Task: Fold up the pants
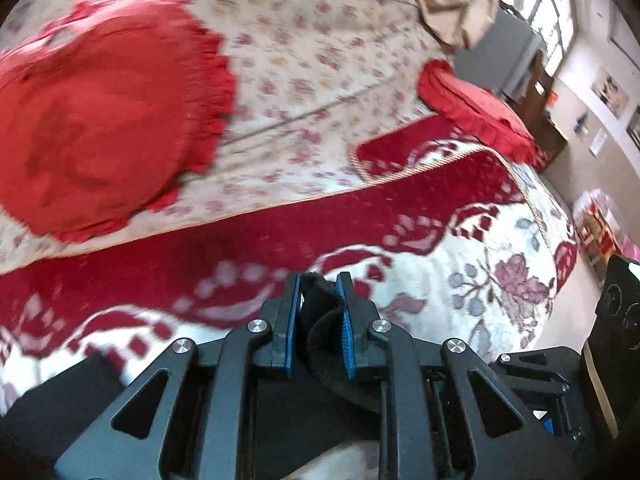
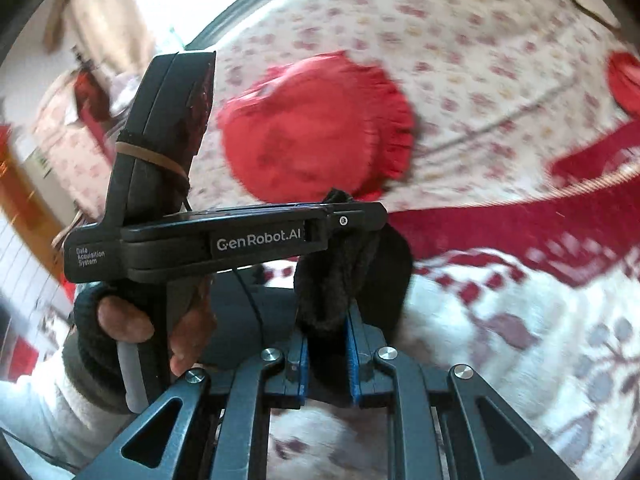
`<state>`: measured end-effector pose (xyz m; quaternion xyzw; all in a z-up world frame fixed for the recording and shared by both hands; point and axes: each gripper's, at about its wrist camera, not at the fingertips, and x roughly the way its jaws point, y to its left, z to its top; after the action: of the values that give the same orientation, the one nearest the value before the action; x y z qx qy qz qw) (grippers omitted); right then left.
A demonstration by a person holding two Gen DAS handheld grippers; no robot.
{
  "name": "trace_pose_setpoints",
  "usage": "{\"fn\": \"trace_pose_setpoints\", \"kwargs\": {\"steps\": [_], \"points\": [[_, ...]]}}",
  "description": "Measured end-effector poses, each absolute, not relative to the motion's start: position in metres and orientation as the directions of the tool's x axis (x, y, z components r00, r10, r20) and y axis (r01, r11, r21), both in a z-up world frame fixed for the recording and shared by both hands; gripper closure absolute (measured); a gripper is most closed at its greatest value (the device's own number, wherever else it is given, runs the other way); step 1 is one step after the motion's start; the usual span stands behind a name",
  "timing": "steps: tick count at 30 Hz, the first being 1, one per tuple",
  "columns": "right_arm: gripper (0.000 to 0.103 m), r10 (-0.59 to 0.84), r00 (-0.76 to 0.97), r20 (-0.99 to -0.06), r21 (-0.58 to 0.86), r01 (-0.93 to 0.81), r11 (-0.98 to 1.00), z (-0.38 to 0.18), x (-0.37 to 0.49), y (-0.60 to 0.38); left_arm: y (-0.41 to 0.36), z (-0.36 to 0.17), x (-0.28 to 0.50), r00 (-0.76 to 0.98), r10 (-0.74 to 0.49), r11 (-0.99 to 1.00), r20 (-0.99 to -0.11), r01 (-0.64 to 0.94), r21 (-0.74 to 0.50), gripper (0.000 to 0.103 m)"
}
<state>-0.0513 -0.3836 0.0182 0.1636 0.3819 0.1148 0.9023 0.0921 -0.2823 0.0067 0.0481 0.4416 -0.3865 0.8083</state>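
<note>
The pants are black fleece fabric. In the left wrist view my left gripper [image 1: 319, 284] is shut on a fold of the black pants [image 1: 320, 320], held above the bed; the rest of the fabric hangs below the fingers, mostly hidden. In the right wrist view my right gripper [image 2: 326, 320] is shut on another bunch of the black pants [image 2: 332, 280]. The left gripper's body [image 2: 240, 236], held by a hand, crosses just ahead of it and grips the same bunch at its tip [image 2: 340, 200]. The two grippers are close together.
A bed carries a red-and-white patterned blanket [image 1: 440, 260] and a floral sheet [image 1: 300, 40]. A red frilled cushion [image 1: 100, 112] lies on it, and a second red cushion [image 1: 476, 112] at its far edge. Beige cloth [image 1: 448, 0] lies at the back. Furniture and a window stand beyond the bed.
</note>
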Motion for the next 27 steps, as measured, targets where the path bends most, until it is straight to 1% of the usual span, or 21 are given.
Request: {"fn": "trace_pose_setpoints", "kwargs": {"steps": [7,16,27], "points": [[0.089,0.376,0.633,-0.677,0.367,-0.153,0.918,0.007,-0.023,-0.341,-0.228,-0.011,0.099,0.333,-0.556,0.753,-0.761,0.59,-0.293,0.087],[0.089,0.418,0.571,-0.707,0.377,-0.196,0.905,-0.013,0.001,-0.312,-0.189,-0.022,0.103,0.351,-0.531,0.789,-0.771,0.538,-0.297,0.087],[0.089,0.446,0.527,-0.723,0.381,-0.234,0.895,-0.025,0.019,-0.285,-0.157,-0.032,0.112,0.37,-0.504,0.821,-0.78,0.485,-0.301,0.087]]}}
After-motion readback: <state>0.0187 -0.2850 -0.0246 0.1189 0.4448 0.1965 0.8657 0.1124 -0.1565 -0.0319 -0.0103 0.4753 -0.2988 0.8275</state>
